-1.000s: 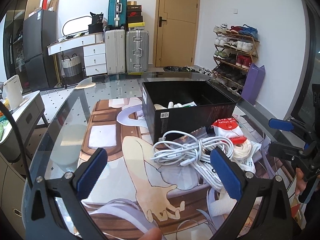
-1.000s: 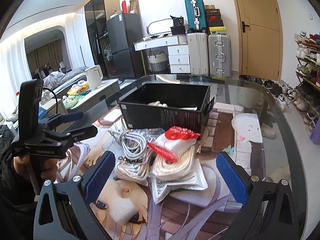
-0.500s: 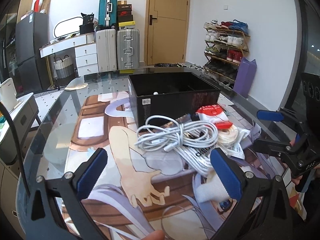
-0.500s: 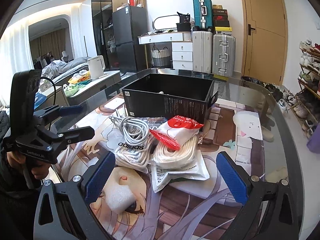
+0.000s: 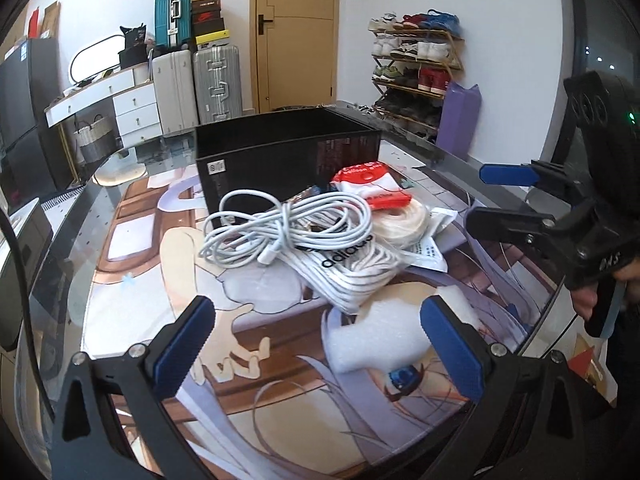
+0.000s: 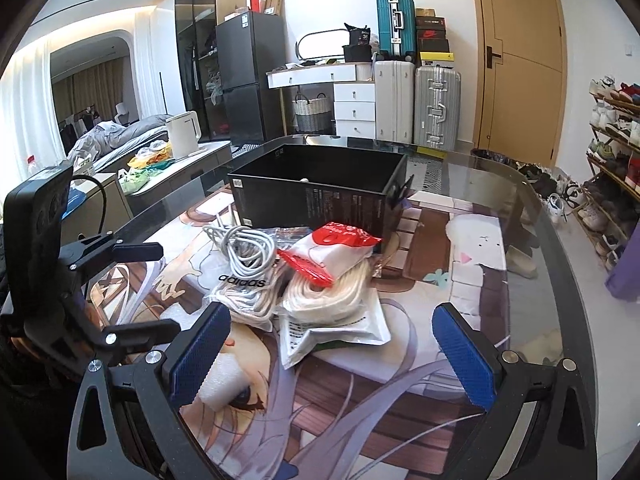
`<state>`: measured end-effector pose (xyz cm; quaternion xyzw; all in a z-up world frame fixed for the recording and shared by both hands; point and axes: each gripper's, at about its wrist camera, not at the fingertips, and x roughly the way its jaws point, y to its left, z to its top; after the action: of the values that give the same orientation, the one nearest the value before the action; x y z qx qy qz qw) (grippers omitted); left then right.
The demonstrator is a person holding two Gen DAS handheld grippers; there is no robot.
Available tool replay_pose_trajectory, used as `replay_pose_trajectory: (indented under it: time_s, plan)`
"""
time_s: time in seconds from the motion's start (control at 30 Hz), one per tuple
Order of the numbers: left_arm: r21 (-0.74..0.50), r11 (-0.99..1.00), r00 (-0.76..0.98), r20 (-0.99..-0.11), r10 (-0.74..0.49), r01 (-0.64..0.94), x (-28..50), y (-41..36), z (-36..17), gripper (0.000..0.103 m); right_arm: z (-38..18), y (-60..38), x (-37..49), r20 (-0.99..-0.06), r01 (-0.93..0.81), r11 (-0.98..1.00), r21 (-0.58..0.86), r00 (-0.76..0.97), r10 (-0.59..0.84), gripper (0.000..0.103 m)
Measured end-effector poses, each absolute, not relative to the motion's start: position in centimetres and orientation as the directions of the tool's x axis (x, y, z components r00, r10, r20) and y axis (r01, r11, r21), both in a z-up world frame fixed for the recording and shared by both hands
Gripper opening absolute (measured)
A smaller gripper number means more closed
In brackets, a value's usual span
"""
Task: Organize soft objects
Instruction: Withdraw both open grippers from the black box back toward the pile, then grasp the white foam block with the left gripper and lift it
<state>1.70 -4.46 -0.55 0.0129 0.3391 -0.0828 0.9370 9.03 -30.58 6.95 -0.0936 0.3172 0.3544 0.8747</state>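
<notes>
A pile of soft items lies on the glass table before an open black box (image 5: 288,160) (image 6: 316,196): a loose white cable bundle (image 5: 280,228) (image 6: 244,248), an adidas bag of white cord (image 5: 352,272) (image 6: 244,292), a red-topped packet (image 5: 372,184) (image 6: 340,248), a cream rope coil (image 5: 400,220) (image 6: 332,296) on a white pouch (image 6: 340,336), and a white foam piece (image 5: 376,336) (image 6: 224,380). My left gripper (image 5: 316,352) is open and empty, just short of the pile. My right gripper (image 6: 328,356) is open and empty, near the pouch.
The table (image 6: 536,240) has a printed mat under the glass and a curved edge. Suitcases (image 6: 416,100), a white desk (image 6: 320,76), a door and a shoe rack (image 5: 416,64) stand behind. A low cabinet with a kettle (image 6: 182,136) is at left.
Both grippers have drawn back and lower toward the table's near side; the pile now sits farther ahead and the box's inside is less visible. Nothing was grasped.
</notes>
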Motion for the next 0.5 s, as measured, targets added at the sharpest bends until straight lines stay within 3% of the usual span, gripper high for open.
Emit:
replay_pose_trajectory:
  time_s: [0.5]
  plan:
    - [0.006,0.974,0.734,-0.659,-0.165,0.225,1.1,-7.7,-1.1,0.103,6.4,-30.8,9.4,-0.634,-0.666,0.744,0.06,0.55,0.544,0.102]
